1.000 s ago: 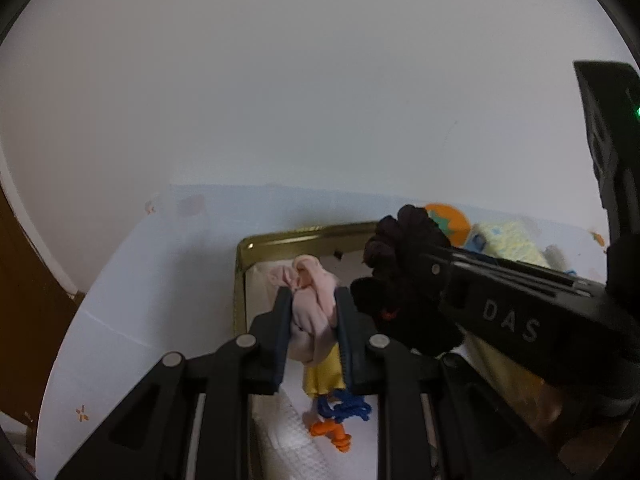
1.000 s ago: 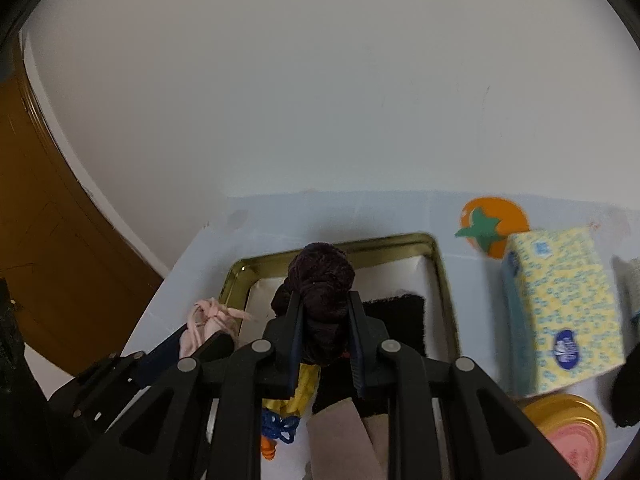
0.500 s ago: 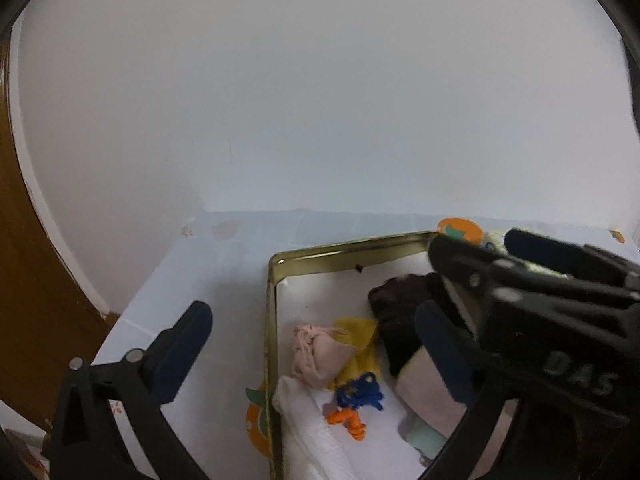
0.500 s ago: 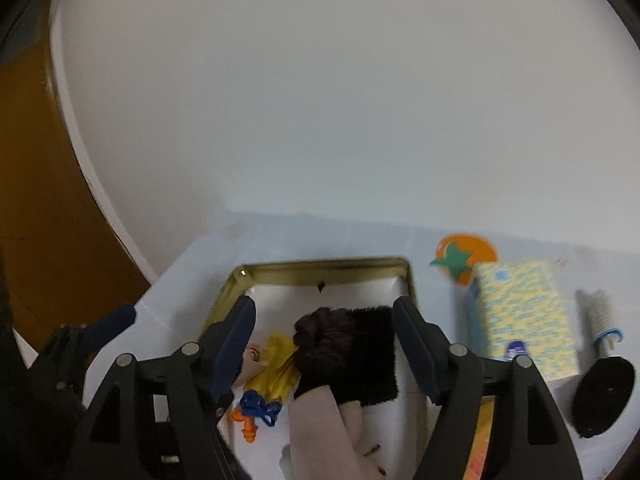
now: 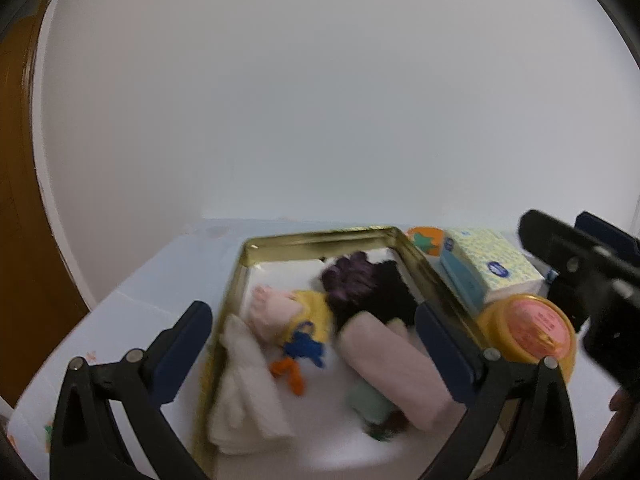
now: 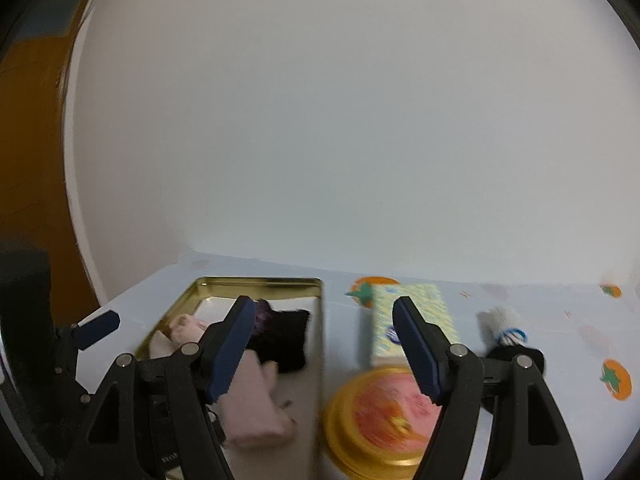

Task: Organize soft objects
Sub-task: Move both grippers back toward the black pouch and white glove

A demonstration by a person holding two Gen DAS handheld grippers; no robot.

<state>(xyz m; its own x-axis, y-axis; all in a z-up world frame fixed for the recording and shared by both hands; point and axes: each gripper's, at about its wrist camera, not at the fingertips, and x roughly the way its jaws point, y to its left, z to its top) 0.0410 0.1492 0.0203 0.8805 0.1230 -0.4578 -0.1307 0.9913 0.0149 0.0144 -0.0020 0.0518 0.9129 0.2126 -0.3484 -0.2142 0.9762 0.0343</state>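
A gold metal tray [image 5: 316,236] [image 6: 260,281] holds several soft things: a pink bundle [image 5: 266,312], a yellow piece [image 5: 316,312], a dark purple scrunchie [image 5: 352,276] on black cloth [image 5: 392,300], a pink roll [image 5: 396,364] [image 6: 250,404], a white cloth [image 5: 244,392] and blue and orange cord [image 5: 300,356]. My left gripper [image 5: 312,344] is open and empty above the tray. My right gripper [image 6: 324,344] is open and empty over the tray's right wall; it also shows at the right of the left wrist view [image 5: 580,264].
Right of the tray stand a yellow tissue pack [image 5: 488,268] [image 6: 412,316] and a round yellow tin with a pink lid [image 5: 528,328] [image 6: 384,416]. A black brush with white bristles [image 6: 504,332] lies further right. The tablecloth [image 6: 560,312] has orange fruit prints. A white wall is behind.
Both grippers opened and let go: the pink bundle and the purple scrunchie now lie in the tray. Both grippers have pulled back and up, the right one shifting right.
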